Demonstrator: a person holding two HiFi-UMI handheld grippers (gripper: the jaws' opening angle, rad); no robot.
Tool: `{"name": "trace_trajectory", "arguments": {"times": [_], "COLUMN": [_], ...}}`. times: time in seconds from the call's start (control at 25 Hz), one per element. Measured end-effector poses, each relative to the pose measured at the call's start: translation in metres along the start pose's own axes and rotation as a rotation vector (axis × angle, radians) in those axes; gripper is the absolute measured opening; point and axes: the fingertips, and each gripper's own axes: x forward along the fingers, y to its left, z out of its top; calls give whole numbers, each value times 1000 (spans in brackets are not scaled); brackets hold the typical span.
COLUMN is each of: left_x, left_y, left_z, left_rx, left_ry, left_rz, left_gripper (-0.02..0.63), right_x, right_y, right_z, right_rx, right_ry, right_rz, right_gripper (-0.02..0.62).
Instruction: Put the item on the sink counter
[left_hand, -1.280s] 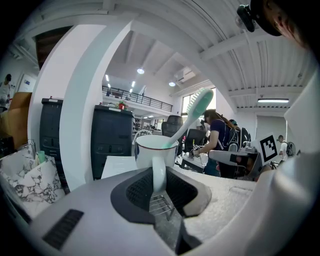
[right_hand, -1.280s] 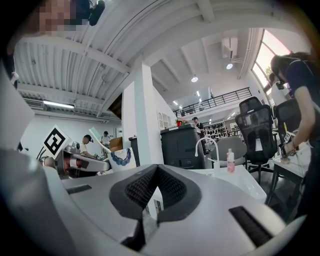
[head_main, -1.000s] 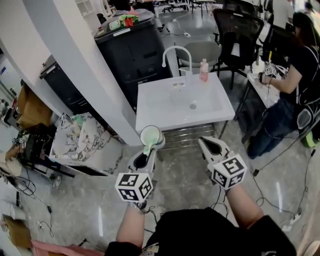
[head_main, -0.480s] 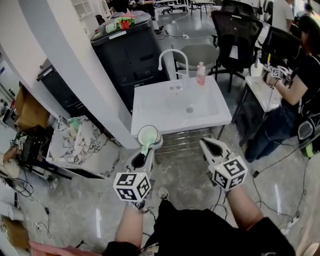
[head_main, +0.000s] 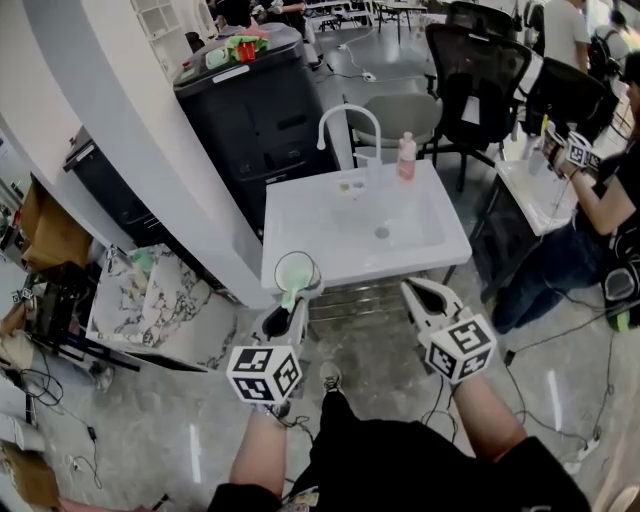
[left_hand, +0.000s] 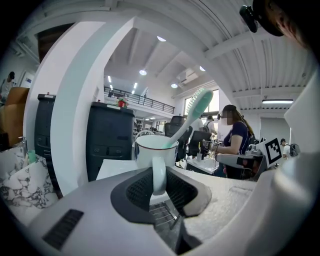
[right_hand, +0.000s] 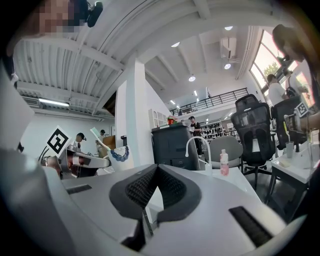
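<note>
A white cup with a green toothbrush in it hangs in front of the white sink counter's near left corner. My left gripper is shut on the cup's handle. In the left gripper view the cup stands upright between the pads, and the toothbrush leans to the right. My right gripper floats to the right of the cup, near the counter's front edge, shut and empty. In the right gripper view, its jaws meet at the tip, with the cup to the left.
On the counter's far edge stand a white faucet and a pink bottle. A black cabinet and a white pillar flank the left. Office chairs stand behind. A seated person and side table are at right.
The sink counter has drawn slightly closer to both grippers. The cup stays in the left gripper's grip. The seated person's hands have shifted to the right.
</note>
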Motion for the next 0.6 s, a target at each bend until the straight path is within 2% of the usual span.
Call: {"name": "trace_trajectory", "arguments": {"times": [0.24, 0.6], "left_x": [48, 120], "left_y": [46, 140], "left_z": [16, 41], "left_rx": [1, -2], "left_ry": [6, 39], "left_rz": [-12, -35], "left_gripper": [61, 61], "right_x": [63, 180], "right_y": [-18, -34], "right_z": [4, 10], "right_rx": [1, 22], "right_ry": [10, 34], "right_rz": [-16, -44], "right_gripper": [-2, -2]}}
